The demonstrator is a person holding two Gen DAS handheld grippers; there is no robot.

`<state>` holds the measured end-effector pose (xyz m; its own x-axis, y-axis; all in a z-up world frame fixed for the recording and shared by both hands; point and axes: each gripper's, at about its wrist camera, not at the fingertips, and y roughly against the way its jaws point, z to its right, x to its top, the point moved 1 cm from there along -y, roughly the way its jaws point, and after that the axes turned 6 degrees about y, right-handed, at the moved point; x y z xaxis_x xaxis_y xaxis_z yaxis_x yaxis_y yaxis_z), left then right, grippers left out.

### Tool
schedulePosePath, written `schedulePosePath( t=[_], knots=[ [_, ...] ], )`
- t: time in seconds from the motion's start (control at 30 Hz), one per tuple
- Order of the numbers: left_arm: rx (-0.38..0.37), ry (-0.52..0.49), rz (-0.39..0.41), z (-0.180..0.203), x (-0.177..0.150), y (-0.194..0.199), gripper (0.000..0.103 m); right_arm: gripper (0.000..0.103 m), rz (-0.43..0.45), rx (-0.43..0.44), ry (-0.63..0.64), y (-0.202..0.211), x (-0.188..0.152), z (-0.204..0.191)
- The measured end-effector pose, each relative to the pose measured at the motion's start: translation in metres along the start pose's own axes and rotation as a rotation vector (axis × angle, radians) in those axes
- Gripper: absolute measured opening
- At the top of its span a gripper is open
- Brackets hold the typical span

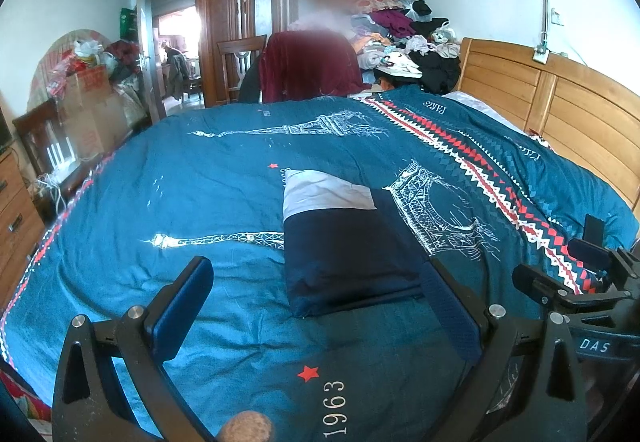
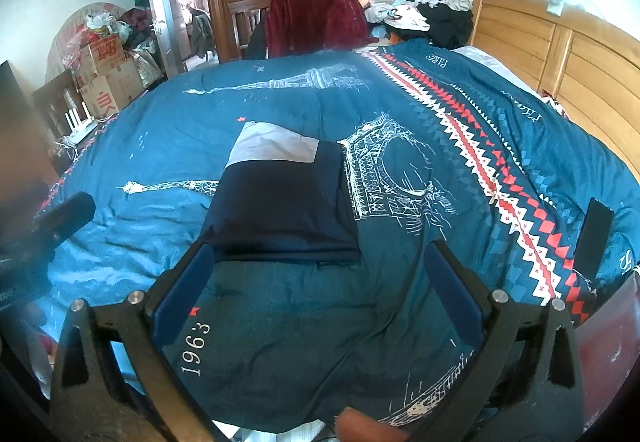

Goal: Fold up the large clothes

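Observation:
A folded garment (image 1: 344,254), dark navy with a pale grey band at its far end, lies flat on the teal bedspread (image 1: 200,194). In the right wrist view the same garment (image 2: 280,198) sits just beyond the fingers. My left gripper (image 1: 320,282) hovers open over the bedspread, its fingers either side of the garment's near end, holding nothing. My right gripper (image 2: 320,266) is open too, just short of the garment's near edge. The right gripper (image 1: 568,282) also shows at the right of the left wrist view.
A black phone (image 2: 596,238) lies on the bedspread at the right. A wooden headboard (image 1: 560,114) bounds the right side. A heap of clothes (image 1: 404,34) and a chair draped in maroon cloth (image 1: 308,66) stand beyond the bed. Cardboard boxes (image 1: 92,110) are at the left.

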<state>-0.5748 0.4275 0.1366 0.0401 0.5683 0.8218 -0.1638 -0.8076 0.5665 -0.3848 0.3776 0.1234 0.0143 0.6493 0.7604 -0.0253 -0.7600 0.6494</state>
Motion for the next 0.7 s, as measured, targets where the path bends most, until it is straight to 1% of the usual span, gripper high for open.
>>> schedulePosePath(
  t=[0.7],
  knots=[
    [0.001, -0.015, -0.012, 0.0023, -0.0013, -0.0018, 0.103, 0.103, -0.005, 0.005, 0.004, -0.0021, -0.0026, 0.0014]
  ],
)
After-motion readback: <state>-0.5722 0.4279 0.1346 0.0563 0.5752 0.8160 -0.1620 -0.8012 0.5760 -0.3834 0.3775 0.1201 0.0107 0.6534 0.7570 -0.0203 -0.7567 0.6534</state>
